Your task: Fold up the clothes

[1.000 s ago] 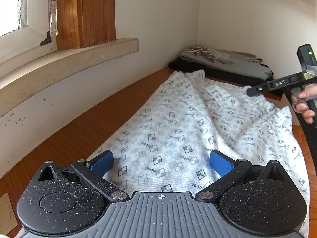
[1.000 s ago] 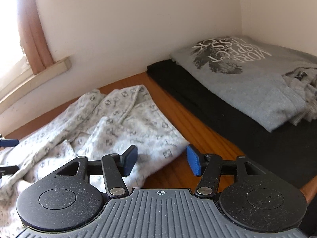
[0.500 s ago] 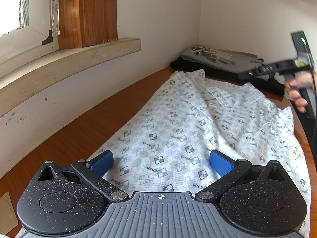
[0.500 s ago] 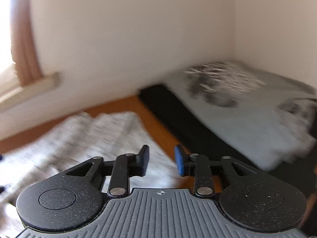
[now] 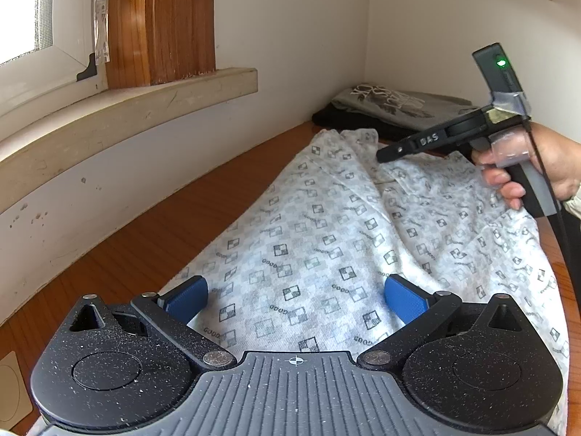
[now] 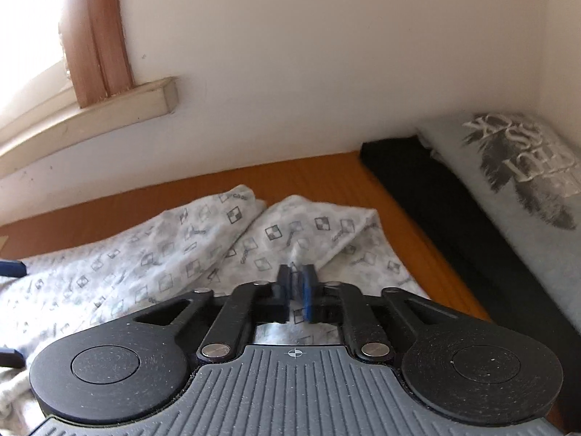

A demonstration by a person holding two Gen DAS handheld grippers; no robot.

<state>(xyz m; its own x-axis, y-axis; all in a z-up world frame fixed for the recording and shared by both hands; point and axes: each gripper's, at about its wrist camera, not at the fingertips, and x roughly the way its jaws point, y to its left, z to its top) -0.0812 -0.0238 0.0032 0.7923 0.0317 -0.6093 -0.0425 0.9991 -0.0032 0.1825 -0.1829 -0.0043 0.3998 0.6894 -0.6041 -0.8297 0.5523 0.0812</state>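
A white garment with a dark checked print (image 5: 326, 239) lies spread along the wooden table (image 5: 152, 247). My left gripper (image 5: 295, 299) hovers over the garment's near end, jaws wide open, nothing between the blue pads (image 5: 187, 299). In the right wrist view my right gripper (image 6: 296, 279) is shut over the garment's far end (image 6: 308, 229), with a small ridge of the cloth pinched between the pads. The left wrist view shows the right gripper (image 5: 381, 154) at the far edge of the cloth, held by a person's hand (image 5: 526, 167).
A folded grey printed shirt (image 6: 515, 181) lies on a folded black garment (image 6: 435, 196) in the far right corner. White walls close off the back and right sides. A window sill (image 5: 127, 109) juts out on the left above the table.
The right gripper swung left from beside the folded stack to the patterned garment's far end, and its jaws closed there. The left gripper stayed open in place.
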